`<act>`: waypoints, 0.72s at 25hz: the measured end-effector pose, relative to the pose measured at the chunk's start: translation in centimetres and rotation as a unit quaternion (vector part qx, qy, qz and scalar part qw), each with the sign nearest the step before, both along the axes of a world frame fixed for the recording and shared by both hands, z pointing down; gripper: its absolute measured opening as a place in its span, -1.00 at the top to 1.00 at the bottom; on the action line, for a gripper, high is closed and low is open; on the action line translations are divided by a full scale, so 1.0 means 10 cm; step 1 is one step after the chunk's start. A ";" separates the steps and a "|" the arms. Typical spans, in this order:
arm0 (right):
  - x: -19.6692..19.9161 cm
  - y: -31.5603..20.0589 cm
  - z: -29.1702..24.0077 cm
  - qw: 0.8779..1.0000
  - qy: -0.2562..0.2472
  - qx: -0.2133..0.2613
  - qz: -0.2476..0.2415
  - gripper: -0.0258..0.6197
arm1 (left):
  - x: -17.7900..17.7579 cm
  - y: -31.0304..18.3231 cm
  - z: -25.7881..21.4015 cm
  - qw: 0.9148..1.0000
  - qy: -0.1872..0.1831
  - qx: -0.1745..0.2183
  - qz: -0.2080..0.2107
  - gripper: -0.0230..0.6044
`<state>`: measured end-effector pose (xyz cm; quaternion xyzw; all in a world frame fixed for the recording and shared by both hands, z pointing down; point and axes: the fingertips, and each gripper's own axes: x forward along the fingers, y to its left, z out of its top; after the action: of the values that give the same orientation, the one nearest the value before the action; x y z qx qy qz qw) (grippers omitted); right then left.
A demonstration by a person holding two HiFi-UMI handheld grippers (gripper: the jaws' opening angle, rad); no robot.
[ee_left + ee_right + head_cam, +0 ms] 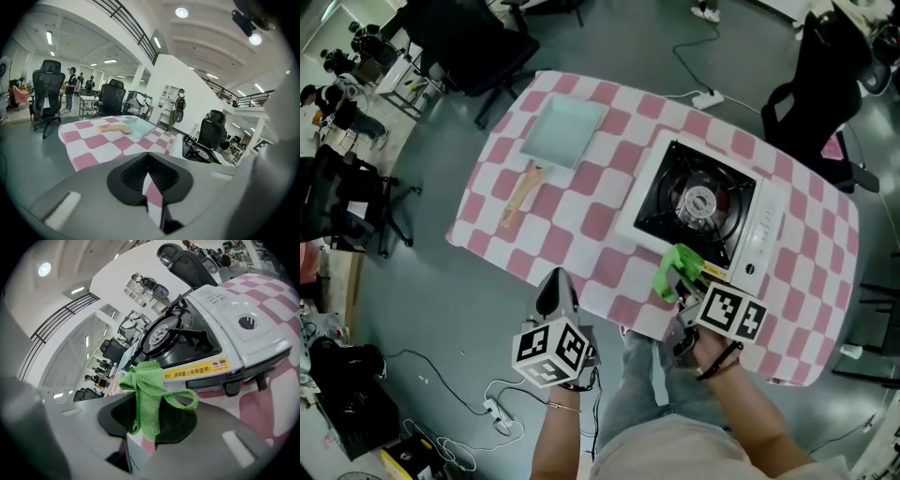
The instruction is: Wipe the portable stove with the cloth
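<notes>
The green terry cloth [149, 401] is clamped in the right gripper [143, 426], whose jaws are closed on its lower folds. The upper part stands free above the jaws, with one loop hanging to the side. In the head view the cloth [673, 270] is at the near edge of the white portable gas stove [698, 208], at the corner nearest the person. No view shows whether cloth and stove are touching.

The stove stands flat on the table [581, 220], which is covered with a pink-and-white checked tablecloth. In the right gripper view the stove [220, 315] shows a black burner well with a round central burner. It also shows a yellow label strip [197, 370] along the near edge, a black knob [232, 387] below that strip, and a white side cover with a round opening.

The right gripper [682, 281] points at the stove from the near side of the table.

The left gripper [555, 289] is held off the near table edge, well apart from the stove on its left. In the left gripper view, the left gripper [153, 187] has its jaws drawn together to a narrow slit, with nothing between them.

A pale blue-green rectangular pan [563, 132] with a wooden handle [519, 195] lies to the left of the stove, well apart from it.

Black office chairs [816, 89] stand on the grey floor beyond the stove.
</notes>
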<state>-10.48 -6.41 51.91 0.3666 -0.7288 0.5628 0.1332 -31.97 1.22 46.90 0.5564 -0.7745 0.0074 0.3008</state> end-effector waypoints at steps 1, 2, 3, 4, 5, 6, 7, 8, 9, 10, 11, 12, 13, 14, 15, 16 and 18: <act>0.03 0.00 0.00 1.000 0.000 0.000 0.002 0.59 | 0.02 -0.01 0.00 1.000 0.000 0.001 0.003 0.93; 0.06 0.00 0.00 1.000 0.000 0.000 0.005 0.59 | 0.05 -0.02 -0.01 1.000 0.000 0.001 0.006 0.93; 0.08 0.00 0.00 1.000 0.001 -0.001 0.007 0.59 | 0.07 -0.03 -0.01 1.000 0.000 0.001 0.008 0.93; 0.11 0.01 0.00 1.000 0.001 -0.002 0.009 0.59 | 0.09 -0.04 0.00 1.000 0.000 0.001 0.010 0.93; 0.14 0.02 0.01 1.000 0.001 -0.003 0.010 0.59 | 0.12 -0.05 0.00 1.000 0.001 0.000 0.012 0.93; 0.17 0.02 0.01 1.000 0.000 -0.004 0.012 0.59 | 0.14 -0.05 0.00 1.000 0.001 0.000 0.014 0.93; 0.20 0.02 0.01 1.000 0.000 -0.006 0.013 0.59 | 0.16 -0.07 -0.01 1.000 0.001 0.000 0.016 0.93; 0.23 0.02 0.01 1.000 0.000 -0.007 0.015 0.59 | 0.18 -0.08 -0.02 1.000 0.001 0.001 0.018 0.93; 0.26 0.02 0.01 1.000 0.000 -0.008 0.017 0.59 | 0.19 -0.09 -0.03 1.000 0.000 0.001 0.021 0.93; 0.28 0.02 0.00 1.000 0.000 -0.008 0.018 0.59 | 0.21 -0.11 -0.03 1.000 0.000 0.002 0.023 0.93; 0.31 0.02 0.00 1.000 -0.001 -0.009 0.020 0.59 | 0.23 -0.13 -0.04 1.000 0.000 0.003 0.025 0.93; 0.34 0.02 0.00 1.000 -0.001 -0.010 0.022 0.59 | 0.25 -0.14 -0.05 1.000 -0.001 0.003 0.026 0.93; 0.37 0.03 0.01 1.000 -0.001 -0.011 0.025 0.59 | 0.27 -0.16 -0.05 1.000 -0.001 0.004 0.029 0.93; 0.39 0.03 0.01 1.000 -0.001 -0.012 0.027 0.59 | 0.29 -0.18 -0.06 1.000 -0.001 0.004 0.031 0.93; 0.42 0.03 0.01 1.000 -0.001 -0.013 0.028 0.59 | 0.32 -0.19 -0.06 0.999 -0.001 0.005 0.033 0.93; 0.44 0.04 0.01 0.999 -0.001 -0.014 0.030 0.59 | 0.34 -0.21 -0.06 0.999 -0.001 0.005 0.036 0.93; 0.49 0.04 0.01 0.999 -0.001 -0.014 0.032 0.59 | 0.39 -0.24 -0.07 0.999 0.000 0.006 0.041 0.93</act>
<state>-5.58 -6.00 52.00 0.3877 -0.7087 0.5773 0.1194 -28.12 -1.13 46.23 0.5892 -0.7512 0.0151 0.2971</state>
